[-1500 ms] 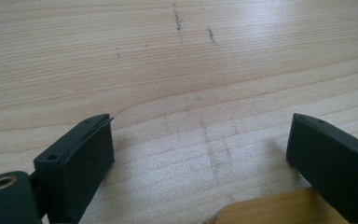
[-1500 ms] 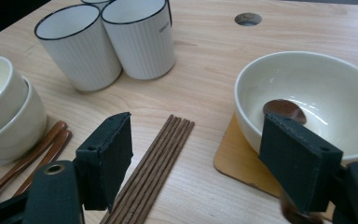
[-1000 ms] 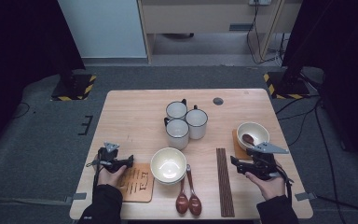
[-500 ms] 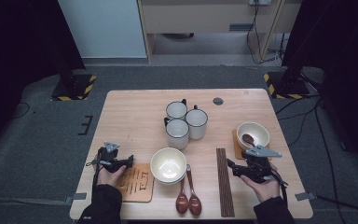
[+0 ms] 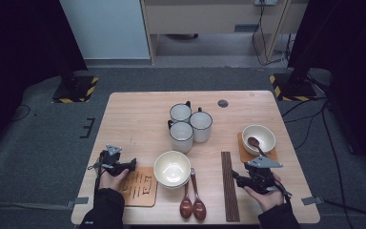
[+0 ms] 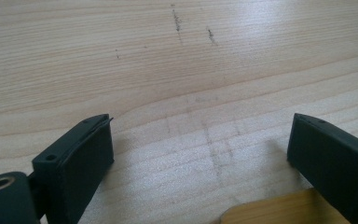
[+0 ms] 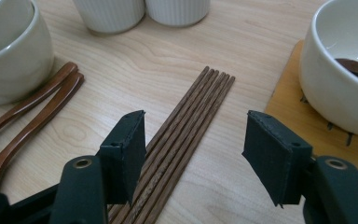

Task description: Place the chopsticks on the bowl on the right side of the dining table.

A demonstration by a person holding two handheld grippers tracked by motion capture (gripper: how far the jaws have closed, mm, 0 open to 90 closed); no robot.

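Now, from the high view: the right gripper (image 5: 240, 179) sits low at the near right of the pale wooden table (image 5: 138, 119), its jaws apart and pointing at the bundle of dark brown wooden chopsticks (image 5: 228, 183), which lies flat just to its left, running straight away from the person. Just beyond this gripper, a white bowl with a brown spoon in it (image 5: 259, 139) stands on an orange wooden coaster (image 5: 242, 151). Further left of the chopsticks lie two reddish-brown wooden spoons (image 5: 193, 200), then a larger cream bowl (image 5: 172, 169), and behind them three white ribbed mugs (image 5: 190, 124). The left gripper (image 5: 132, 164) rests at the near left, beside a slotted wooden coaster (image 5: 140, 187). Grey carpet and dark curtains ring the table.

Left gripper view: jaws wide apart, nothing between them, bare wood grain ahead and a coaster corner by the right-hand jaw.

Right gripper view: the jaws have just been closing but they're unclenched, pads touching nothing. The chopsticks (image 7: 186, 121), five slim ridged sticks packed side by side, run from under the left-hand jaw up into the gap. The spoons (image 7: 28, 121) lie off left beside the cream bowl (image 7: 9, 51); the white bowl (image 7: 340, 70) on its coaster (image 7: 293, 107) crowds the right-hand jaw.
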